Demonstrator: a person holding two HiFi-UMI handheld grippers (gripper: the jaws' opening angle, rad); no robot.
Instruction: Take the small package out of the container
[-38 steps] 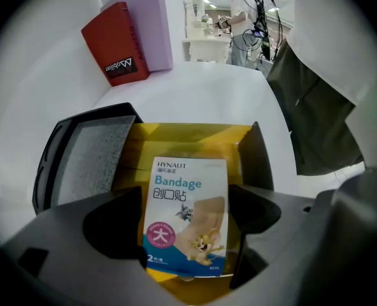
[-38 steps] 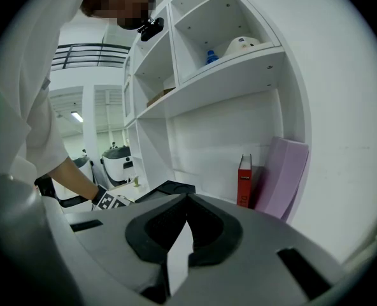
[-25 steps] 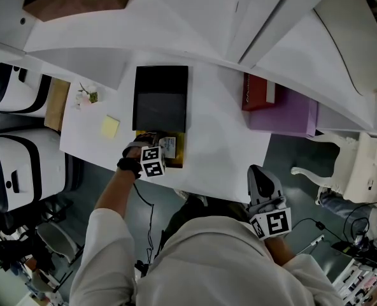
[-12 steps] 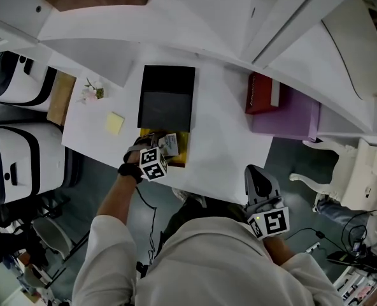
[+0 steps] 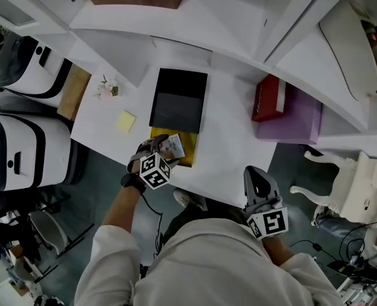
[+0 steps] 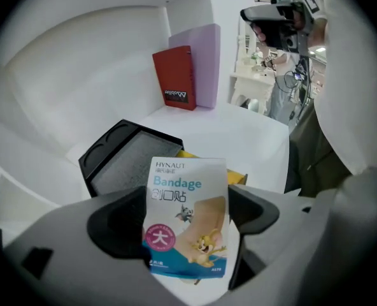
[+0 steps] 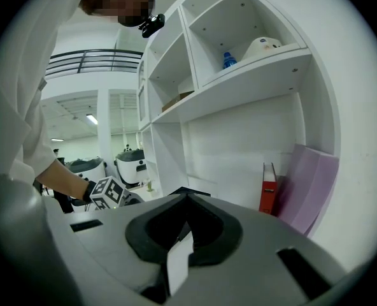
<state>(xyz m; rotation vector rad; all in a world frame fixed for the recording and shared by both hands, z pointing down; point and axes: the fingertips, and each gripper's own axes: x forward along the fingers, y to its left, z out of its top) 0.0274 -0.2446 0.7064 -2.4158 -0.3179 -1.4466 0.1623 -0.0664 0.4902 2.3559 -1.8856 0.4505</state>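
Nearest the person, off the front edge of the white desk (image 5: 233,146) and right of the black tray (image 5: 179,101), the right gripper (image 5: 260,185) hangs over grey floor. Its jaws are pressed together with nothing between them. Just in front of the black tray, the yellow container (image 5: 188,155) sits at the desk's front edge. The left gripper (image 5: 160,155) is over it, jaws narrowed onto the small package (image 6: 188,218), a bandage packet held upright. Left of the tray lie a yellow sticky note (image 5: 126,121) and a small flower (image 5: 107,89). Right of the tray, a red book (image 5: 269,99) stands against a purple folder (image 5: 297,116). Beyond the tray rise white shelves (image 5: 195,18). White-and-black machines (image 5: 23,145) stand on the floor far left of the tray.
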